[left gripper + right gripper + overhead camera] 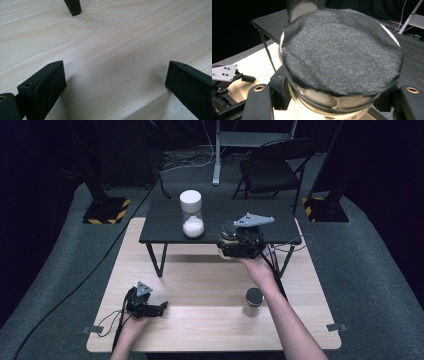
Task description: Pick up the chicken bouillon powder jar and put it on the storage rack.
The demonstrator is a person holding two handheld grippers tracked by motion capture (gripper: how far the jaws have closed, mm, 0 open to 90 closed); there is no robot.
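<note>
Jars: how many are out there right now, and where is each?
3. A white-lidded jar stands on the black shelf; a dark-lidded jar stands on the wooden table; the right gripper holds a third jar.

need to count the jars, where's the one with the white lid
In the high view the jar with the white lid stands on the small black table, left of the right gripper.

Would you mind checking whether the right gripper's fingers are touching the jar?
Touching: in the right gripper view, the fingers press against the sides of the jar with no gap.
</note>
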